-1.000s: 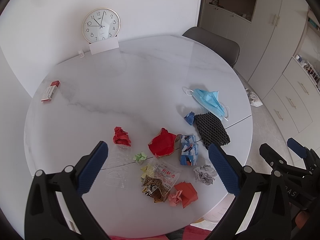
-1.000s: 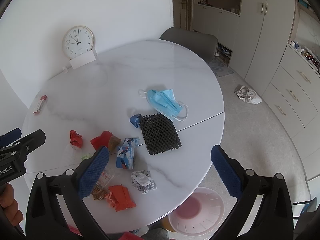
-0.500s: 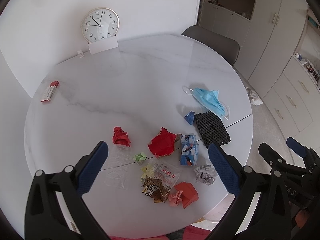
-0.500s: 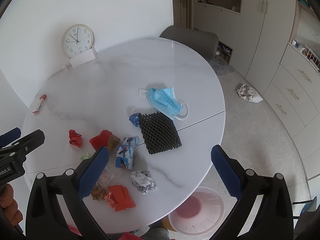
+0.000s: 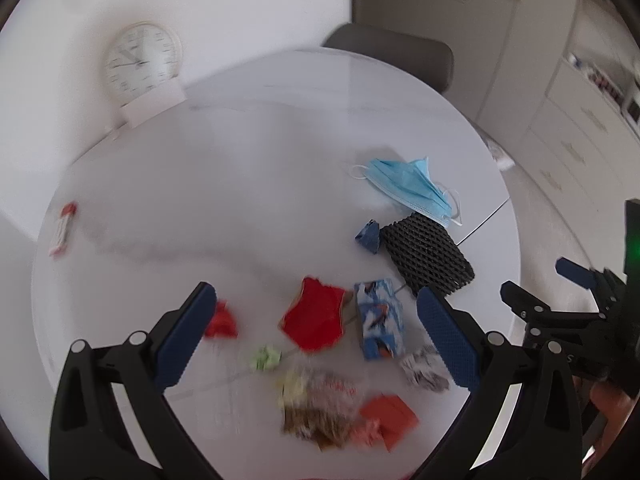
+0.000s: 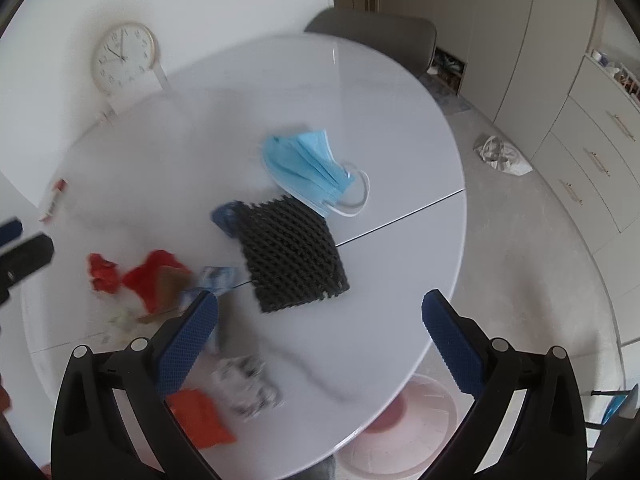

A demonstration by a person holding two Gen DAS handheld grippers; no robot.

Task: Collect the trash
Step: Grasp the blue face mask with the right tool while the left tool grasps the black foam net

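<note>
Trash lies on the near half of a round white marble table [image 5: 240, 184]: a blue face mask [image 5: 408, 184], black foam netting [image 5: 426, 258], a red wrapper [image 5: 316, 316], a blue carton [image 5: 378, 322], crumpled red paper [image 5: 222, 320], a grey paper ball [image 5: 424, 366], snack wrappers [image 5: 320, 408] and orange paper [image 5: 388, 420]. My left gripper [image 5: 316, 338] is open and empty above the red wrapper and carton. My right gripper [image 6: 320, 338] is open and empty above the table just below the netting [image 6: 292, 256] and mask [image 6: 308, 164].
A pink bin [image 6: 400, 428] stands on the floor under the table's near right edge. A clock [image 5: 140, 64] leans at the wall behind the table. A small red-white box [image 5: 62, 230] lies at the far left. A grey chair [image 5: 392, 54] stands behind; cabinets [image 6: 592, 152] line the right.
Both grippers have moved down and forward toward the table, so the trash looks larger and blurred. Both stay open and empty.
</note>
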